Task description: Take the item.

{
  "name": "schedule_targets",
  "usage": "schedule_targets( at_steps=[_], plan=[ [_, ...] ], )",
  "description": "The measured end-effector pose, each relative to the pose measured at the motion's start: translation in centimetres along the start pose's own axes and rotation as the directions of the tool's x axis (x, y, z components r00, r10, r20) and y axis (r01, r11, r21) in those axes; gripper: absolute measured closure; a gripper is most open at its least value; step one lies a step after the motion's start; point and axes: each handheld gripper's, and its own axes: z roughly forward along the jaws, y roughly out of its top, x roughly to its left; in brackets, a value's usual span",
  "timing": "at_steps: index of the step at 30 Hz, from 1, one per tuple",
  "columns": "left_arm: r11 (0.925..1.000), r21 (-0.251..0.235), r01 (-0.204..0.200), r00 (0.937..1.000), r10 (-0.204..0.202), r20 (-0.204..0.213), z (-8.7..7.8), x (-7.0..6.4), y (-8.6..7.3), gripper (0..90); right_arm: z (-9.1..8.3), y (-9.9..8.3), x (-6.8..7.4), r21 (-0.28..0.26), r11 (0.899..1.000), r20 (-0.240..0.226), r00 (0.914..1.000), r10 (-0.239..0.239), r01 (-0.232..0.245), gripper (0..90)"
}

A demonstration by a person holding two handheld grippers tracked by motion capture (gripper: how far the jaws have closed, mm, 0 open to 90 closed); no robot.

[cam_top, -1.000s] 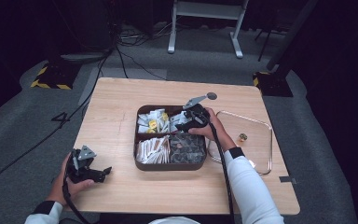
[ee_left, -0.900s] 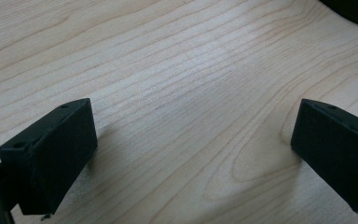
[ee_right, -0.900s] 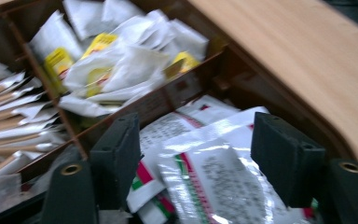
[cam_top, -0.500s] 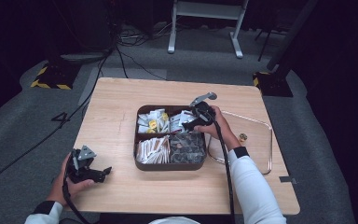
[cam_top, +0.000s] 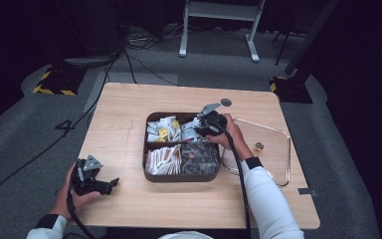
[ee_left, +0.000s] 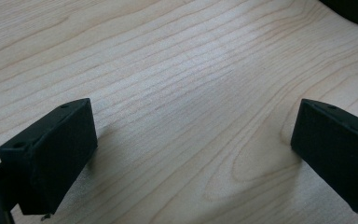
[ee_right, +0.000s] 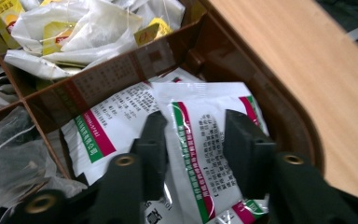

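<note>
Right gripper view: white sachet point(ee_right: 200, 154) between hand-held gripper point(ee_right: 196, 149) jaws.

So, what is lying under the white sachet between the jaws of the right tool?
Another white sachet with green and red stripes lies under the top sachet, partly covered. The compartment floor beneath them is hidden.

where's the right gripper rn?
High view: the right gripper is over the brown tray's far right compartment, near the glass lid on the table. In the right gripper view its open jaws straddle a white sachet there.
</note>
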Motion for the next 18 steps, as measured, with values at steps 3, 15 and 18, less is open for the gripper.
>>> schedule_targets(
  at_steps=[3, 15, 18],
  plan=[
    [1.0, 0.0, 0.0, 1.0, 0.0, 0.0, 0.0, 0.0, 0.0, 0.5, -0.41, 0.26, 0.14, -0.028, 0.999, 0.05, 0.9986, -0.015, 0.016, 70.2],
    [1.0, 0.0, 0.0, 1.0, 0.0, 0.0, 0.0, 0.0, 0.0, 0.5, -0.32, -0.28, -0.55, 0.014, 0.999, 0.164, 0.9856, -0.041, 0.039, 84.4],
    [1.0, 0.003, 0.0, 1.0, 0.0, 0.002, -0.02, 0.01, 0.01, 0.4, -0.81, -0.18, -0.54, -0.007, 0.999, 0.174, 0.9837, -0.046, 0.048, 87.0]
  ],
)
